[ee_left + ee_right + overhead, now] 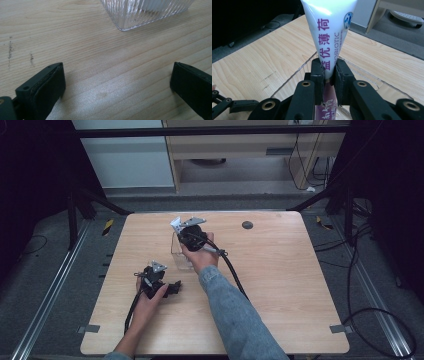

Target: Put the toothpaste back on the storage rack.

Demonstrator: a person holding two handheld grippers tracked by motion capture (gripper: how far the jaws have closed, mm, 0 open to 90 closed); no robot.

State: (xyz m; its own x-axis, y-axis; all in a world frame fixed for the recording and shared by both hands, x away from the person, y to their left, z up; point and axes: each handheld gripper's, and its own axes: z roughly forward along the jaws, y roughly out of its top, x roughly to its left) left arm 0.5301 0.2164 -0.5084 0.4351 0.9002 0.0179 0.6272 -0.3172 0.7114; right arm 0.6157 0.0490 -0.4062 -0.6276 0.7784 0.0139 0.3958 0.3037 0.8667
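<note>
Overhead, a person works at a wooden table (pixel 280 285) with a gripper in each hand. Near the table's centre, the right gripper (pixel 329 72) is clamped on a white tube (pixel 329 32), holding it upright above a clear ribbed container (pixel 181 251). Purple Chinese characters run down the tube beside the grey word "PROBIOTIC", with a small blue round logo at about one o'clock. At about seven o'clock from the container, the left gripper (pixel 117 85) rests low over the wood, jaws wide apart and empty.
</note>
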